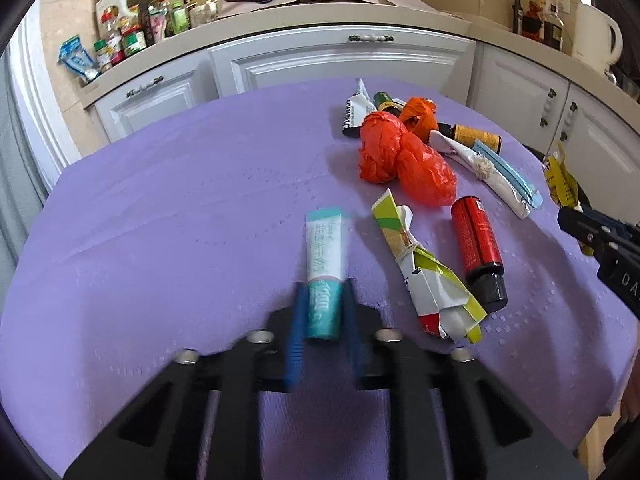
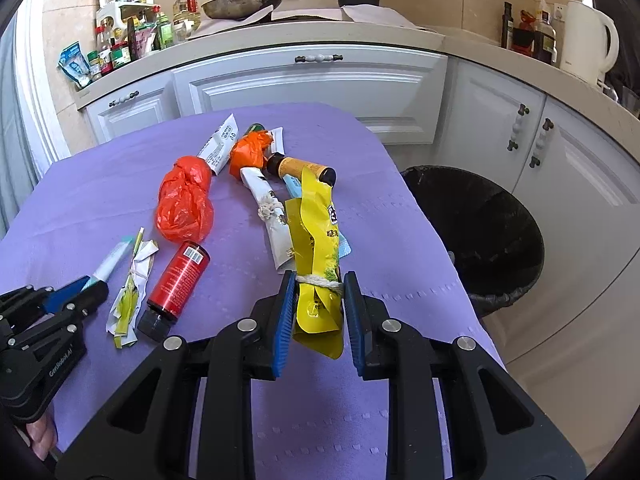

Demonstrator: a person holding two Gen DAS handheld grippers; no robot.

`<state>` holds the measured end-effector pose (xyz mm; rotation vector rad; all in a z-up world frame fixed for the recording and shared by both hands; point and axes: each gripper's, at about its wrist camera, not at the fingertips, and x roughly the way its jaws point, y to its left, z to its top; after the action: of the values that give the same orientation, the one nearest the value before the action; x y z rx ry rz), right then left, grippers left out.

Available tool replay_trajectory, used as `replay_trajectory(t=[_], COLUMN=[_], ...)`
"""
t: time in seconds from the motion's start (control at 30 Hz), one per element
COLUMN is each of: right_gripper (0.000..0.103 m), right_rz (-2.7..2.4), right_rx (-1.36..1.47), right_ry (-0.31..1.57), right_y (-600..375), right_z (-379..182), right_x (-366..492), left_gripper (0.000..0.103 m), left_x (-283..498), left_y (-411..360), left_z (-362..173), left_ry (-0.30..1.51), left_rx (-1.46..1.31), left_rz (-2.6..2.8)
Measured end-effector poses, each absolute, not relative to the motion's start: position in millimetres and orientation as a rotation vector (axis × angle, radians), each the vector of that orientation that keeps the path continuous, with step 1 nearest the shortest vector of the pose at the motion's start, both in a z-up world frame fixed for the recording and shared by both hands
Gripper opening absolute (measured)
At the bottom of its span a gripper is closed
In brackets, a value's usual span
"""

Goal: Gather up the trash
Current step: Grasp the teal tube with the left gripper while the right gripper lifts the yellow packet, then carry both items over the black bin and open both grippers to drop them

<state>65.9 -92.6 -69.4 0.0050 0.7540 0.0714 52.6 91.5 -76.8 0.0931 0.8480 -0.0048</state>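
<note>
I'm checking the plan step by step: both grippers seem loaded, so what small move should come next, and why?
Probably swing the right gripper rightward over the black bin and release: its fingers already pinch the yellow wrapper clear of the purple table, and the bin stands just beside it.

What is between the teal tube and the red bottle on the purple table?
A crumpled green-and-white wrapper tied with string lies between the teal tube and the red bottle. The left wrist view shows it best.
</note>
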Motion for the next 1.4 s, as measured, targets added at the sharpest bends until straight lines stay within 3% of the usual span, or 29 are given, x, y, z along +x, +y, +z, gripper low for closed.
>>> replay_trajectory(t=[0.17,0.57,1.03,1.4], right_gripper=[0.024,0.024,0.024,0.024], right_rz=[0.07,0.023,-0.126,-0.22], right_rx=[0.006,0.015,0.043,0.065], right_ry=[0.752,0.711,0.629,0.604], right_y=[-92,-110,-176,-236], right_z=[-70,-59,-29,-28], right_x=[66,70,86,111], left_gripper=[0.009,0.007,0.007,0.007], left_x=[50,47,87,122], left_y=[94,94,11,-65], left_z=[-75,-29,10,4], left_ry=[0.831,0.666,0.553,0.557], left_rx=[0.074,0.037,0.072,0.126], left_rz=[-0.025,0.004,-0.13,-0.214])
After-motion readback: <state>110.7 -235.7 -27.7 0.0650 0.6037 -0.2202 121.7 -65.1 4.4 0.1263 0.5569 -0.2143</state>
